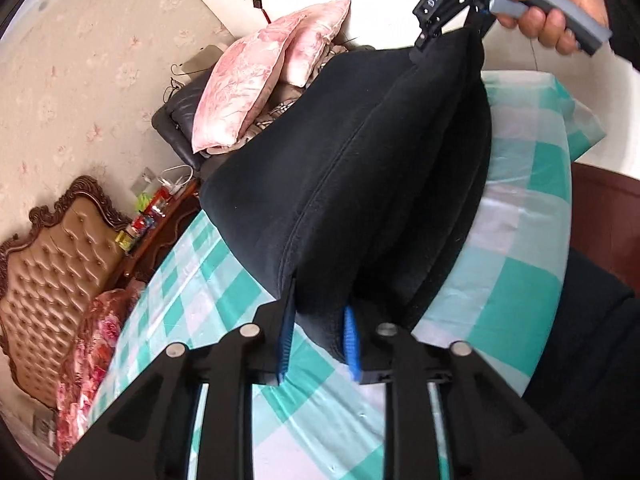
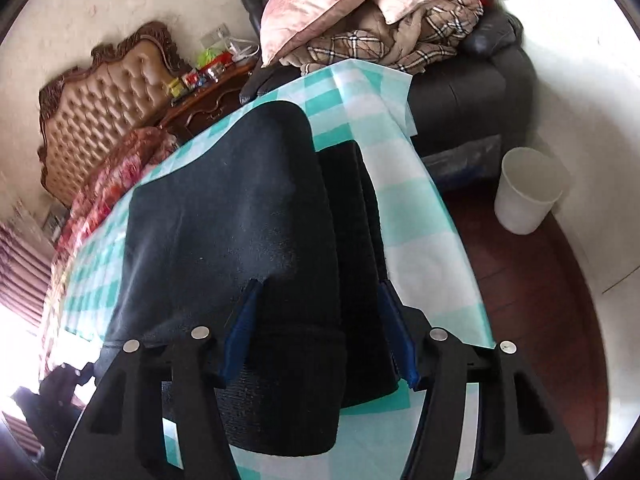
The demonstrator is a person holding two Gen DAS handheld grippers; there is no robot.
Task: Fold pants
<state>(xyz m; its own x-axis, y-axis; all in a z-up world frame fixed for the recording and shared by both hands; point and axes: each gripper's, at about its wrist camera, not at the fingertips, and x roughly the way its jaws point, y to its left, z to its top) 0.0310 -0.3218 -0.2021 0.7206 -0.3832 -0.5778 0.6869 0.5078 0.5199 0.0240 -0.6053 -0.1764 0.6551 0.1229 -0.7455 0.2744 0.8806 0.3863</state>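
Observation:
The black pants (image 1: 360, 180) hang folded lengthwise above the teal-and-white checked tablecloth (image 1: 240, 380), stretched between my two grippers. My left gripper (image 1: 320, 336) is shut on the near end, with the fabric pinched between its blue pads. At the top right a hand (image 1: 560, 0) holds my right gripper (image 1: 424, 46), which clamps the far end. In the right wrist view the pants (image 2: 240, 208) fill the middle. There my right gripper (image 2: 320, 328) is shut on a thick bunch of layers that spans its blue pads, over the cloth (image 2: 424, 240).
Pink pillows (image 1: 272, 68) and a plaid blanket (image 2: 400, 40) are piled on a dark sofa (image 2: 480, 92) beyond the table. A white bin (image 2: 528, 192) stands on the wooden floor. A tufted headboard (image 1: 48, 260) and a cluttered nightstand (image 1: 160, 216) lie to the left.

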